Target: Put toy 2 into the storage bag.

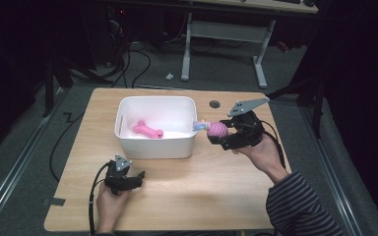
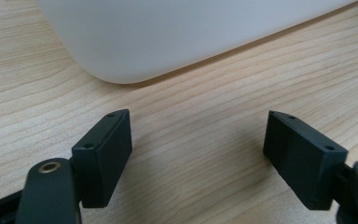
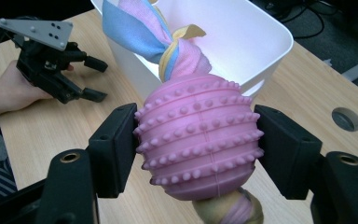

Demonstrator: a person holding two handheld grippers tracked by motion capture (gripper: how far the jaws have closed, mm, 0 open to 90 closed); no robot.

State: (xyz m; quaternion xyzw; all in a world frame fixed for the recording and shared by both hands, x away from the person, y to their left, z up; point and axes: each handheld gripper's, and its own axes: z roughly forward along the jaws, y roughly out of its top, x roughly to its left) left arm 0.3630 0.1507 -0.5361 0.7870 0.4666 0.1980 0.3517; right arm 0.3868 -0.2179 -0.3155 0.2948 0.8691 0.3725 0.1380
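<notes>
Left tool [image 1: 137, 176]: rested on the wooden bench [image 1: 187, 196] at near left, held by the person's left hand [image 1: 109, 201]; jaws stood wide apart with bare wood between them, pointing toward the near wall of the tub. White plastic tub [image 1: 156, 146]: stood at the middle of the bench, far of the left tool and apart from it; open top, rounded corners. Pink bone-shaped toy [image 1: 147, 130]: lay inside the tub on its floor. Pink studded ball toy [image 1: 218, 130]: held in the air just right of the tub's right rim, with a knotted blue, pink and yellow cloth tail reaching toward that rim. Right tool [image 1: 216, 133]: held by the right hand [image 1: 263, 152], raised above the bench, jaws clamped on both sides of the ball.
</notes>
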